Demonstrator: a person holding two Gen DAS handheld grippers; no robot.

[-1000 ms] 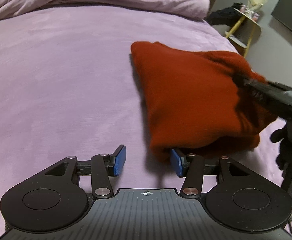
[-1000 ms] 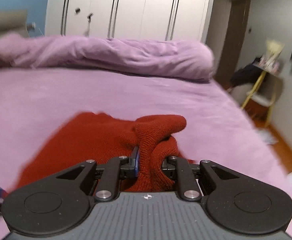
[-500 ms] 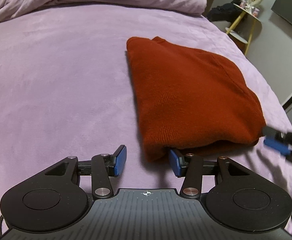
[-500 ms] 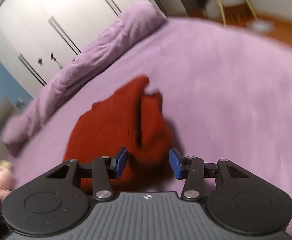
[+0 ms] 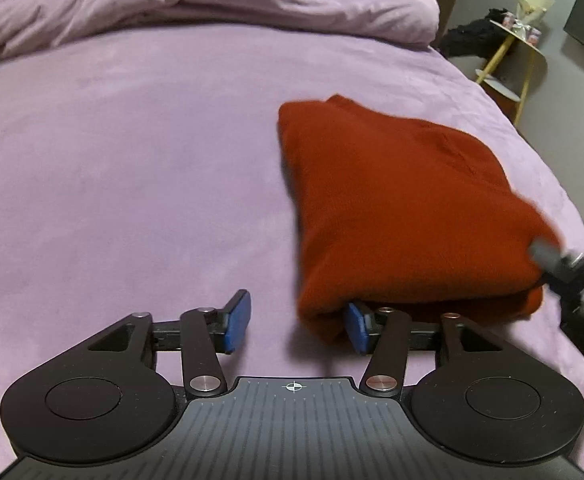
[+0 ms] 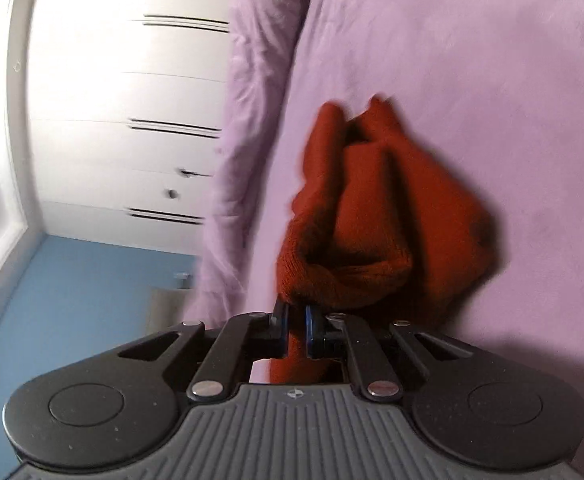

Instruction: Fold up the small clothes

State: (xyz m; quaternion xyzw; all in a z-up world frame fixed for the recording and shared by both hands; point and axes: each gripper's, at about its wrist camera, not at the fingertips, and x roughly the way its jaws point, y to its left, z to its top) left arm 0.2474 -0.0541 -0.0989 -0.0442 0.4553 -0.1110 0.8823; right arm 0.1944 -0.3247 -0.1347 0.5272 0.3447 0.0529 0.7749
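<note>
A folded rust-red knit garment (image 5: pixel 403 208) lies on the lilac bed, right of centre in the left wrist view. My left gripper (image 5: pixel 297 324) is open at its near left corner, the right fingertip (image 5: pixel 355 328) touching the garment's near edge. My right gripper (image 6: pixel 296 332) is rolled on its side and shut on the near edge of the red garment (image 6: pixel 375 216), which bunches up ahead of its jaws. The right gripper also shows in the left wrist view (image 5: pixel 567 268) at the garment's right corner.
A rolled lilac duvet (image 5: pixel 212 8) lies across the far end of the bed (image 5: pixel 112 160). A yellow-legged side table (image 5: pixel 519 52) with dark clothes stands beyond the bed's right edge. White wardrobe doors (image 6: pixel 124 112) stand behind the duvet.
My right gripper was open beside the garment half a second ago; now it has rolled sideways and shut on the garment's right edge. The left gripper has stayed open at the near corner.
</note>
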